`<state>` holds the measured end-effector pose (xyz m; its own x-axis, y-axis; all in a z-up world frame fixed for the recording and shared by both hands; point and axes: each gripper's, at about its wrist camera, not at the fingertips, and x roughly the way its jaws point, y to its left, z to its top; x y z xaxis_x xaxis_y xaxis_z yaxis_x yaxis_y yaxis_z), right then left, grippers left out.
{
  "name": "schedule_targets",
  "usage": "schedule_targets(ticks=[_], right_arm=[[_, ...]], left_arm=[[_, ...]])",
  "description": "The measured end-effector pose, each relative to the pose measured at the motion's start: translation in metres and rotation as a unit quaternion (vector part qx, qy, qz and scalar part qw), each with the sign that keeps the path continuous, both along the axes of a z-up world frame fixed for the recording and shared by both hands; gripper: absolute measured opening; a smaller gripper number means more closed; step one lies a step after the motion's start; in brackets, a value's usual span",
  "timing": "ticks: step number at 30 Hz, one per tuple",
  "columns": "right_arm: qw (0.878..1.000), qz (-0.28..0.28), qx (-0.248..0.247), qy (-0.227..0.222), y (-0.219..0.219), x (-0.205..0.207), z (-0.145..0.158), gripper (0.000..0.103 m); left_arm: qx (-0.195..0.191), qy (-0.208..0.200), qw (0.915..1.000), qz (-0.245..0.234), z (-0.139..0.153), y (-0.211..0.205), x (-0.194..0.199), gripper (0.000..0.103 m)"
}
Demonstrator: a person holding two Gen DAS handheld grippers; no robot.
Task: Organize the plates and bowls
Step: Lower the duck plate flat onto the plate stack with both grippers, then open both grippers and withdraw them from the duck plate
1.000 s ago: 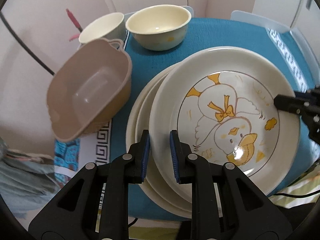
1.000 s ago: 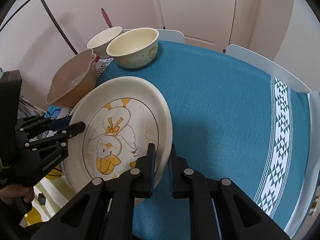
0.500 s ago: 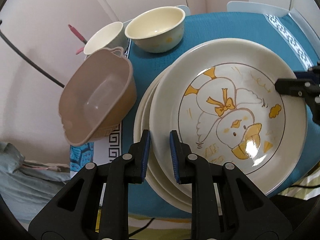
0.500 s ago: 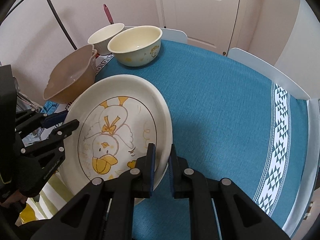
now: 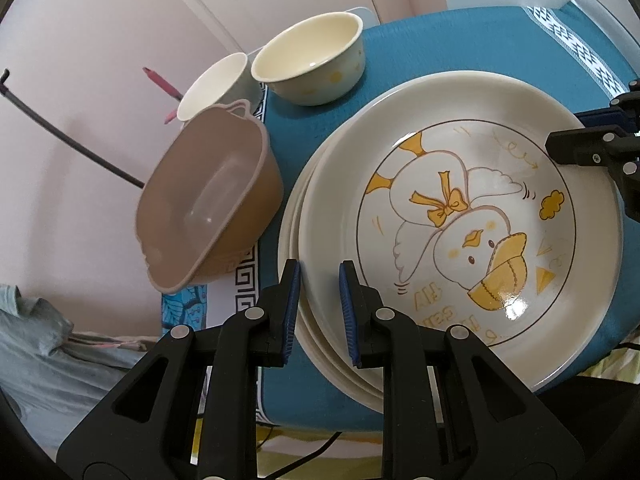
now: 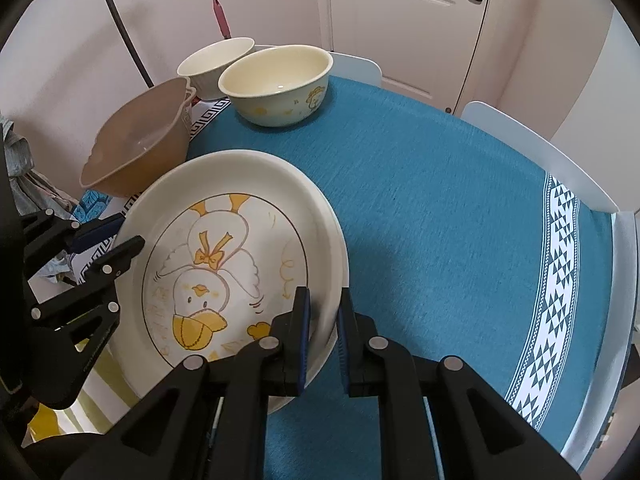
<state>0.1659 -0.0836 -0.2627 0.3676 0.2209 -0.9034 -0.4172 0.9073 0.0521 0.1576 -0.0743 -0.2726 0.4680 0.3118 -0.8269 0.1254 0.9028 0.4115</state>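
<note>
A stack of cream plates, topped by a duck-print plate (image 5: 460, 220) (image 6: 224, 248), hangs tilted over the near left corner of the blue table (image 6: 440, 200). My left gripper (image 5: 320, 272) (image 6: 116, 236) is shut on the stack's rim, with the lower plates' edges (image 5: 289, 240) between its pads. On the opposite rim my right gripper (image 6: 323, 300) (image 5: 580, 148) is shut too. Beyond the stack stand a brown plastic tub (image 5: 208, 200) (image 6: 140, 148), a white bowl (image 5: 212, 84) (image 6: 216, 60) and a cream bowl (image 5: 312, 64) (image 6: 276, 84).
White chair backs (image 6: 540, 160) ring the far and right sides of the table, before a white door (image 6: 400, 0). A dark pole (image 6: 120, 20) leans on the wall at left. Grey cloth (image 5: 40, 352) lies below the table's left edge.
The left gripper has rolled, so the bowls and tub sit further right in its view. Both grippers keep hold of the plate stack, which has barely shifted.
</note>
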Motion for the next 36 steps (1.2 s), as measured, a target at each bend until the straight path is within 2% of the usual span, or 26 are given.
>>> schedule_targets(ticks=[7,14,19,23,24,26,27,28,29,30,32,36], right_arm=[[1.0,0.013,-0.017,-0.012,0.004,-0.003,-0.001,0.011],[1.0,0.013,-0.016,-0.013,0.003,-0.004,0.0,0.011],[1.0,0.006,0.012,-0.025,-0.005,-0.005,0.015,0.011],[0.998,0.002,0.047,-0.029,-0.012,-0.001,0.033,0.011],[0.998,0.002,0.057,-0.026,-0.013,0.0,0.037,0.011],[0.996,0.005,0.089,-0.016,-0.015,0.005,0.048,0.012],[0.994,0.005,0.105,-0.016,-0.016,0.008,0.054,0.022],[0.993,0.008,0.119,-0.021,-0.016,0.011,0.061,0.052],[0.991,0.013,0.128,-0.028,-0.014,0.015,0.069,0.073],[0.99,0.02,0.134,-0.038,-0.011,0.017,0.076,0.103],[0.988,0.041,0.141,-0.037,-0.001,0.025,0.086,0.103],[0.989,0.067,0.127,-0.025,0.029,0.044,0.093,0.103]], left_arm=[[0.017,-0.003,0.9998,0.002,0.0,-0.001,-0.001,0.018],[0.005,0.0,1.0,0.007,0.002,0.003,0.001,0.018],[-0.036,-0.005,0.999,0.027,0.018,0.016,0.006,0.018],[-0.104,-0.023,0.9927,0.057,0.046,0.035,0.01,0.018],[-0.123,-0.03,0.9897,0.066,0.055,0.042,0.01,0.025],[-0.149,-0.047,0.9841,0.084,0.071,0.054,0.01,0.063],[-0.159,-0.063,0.9807,0.095,0.081,0.061,0.009,0.098],[-0.167,-0.089,0.9764,0.105,0.092,0.07,0.006,0.103],[-0.172,-0.101,0.9737,0.11,0.098,0.074,0.004,0.103],[-0.183,-0.107,0.9699,0.12,0.104,0.082,0.003,0.103],[-0.202,-0.111,0.9615,0.15,0.112,0.103,0.004,0.103],[-0.249,-0.121,0.9374,0.212,0.116,0.152,0.003,0.102]])
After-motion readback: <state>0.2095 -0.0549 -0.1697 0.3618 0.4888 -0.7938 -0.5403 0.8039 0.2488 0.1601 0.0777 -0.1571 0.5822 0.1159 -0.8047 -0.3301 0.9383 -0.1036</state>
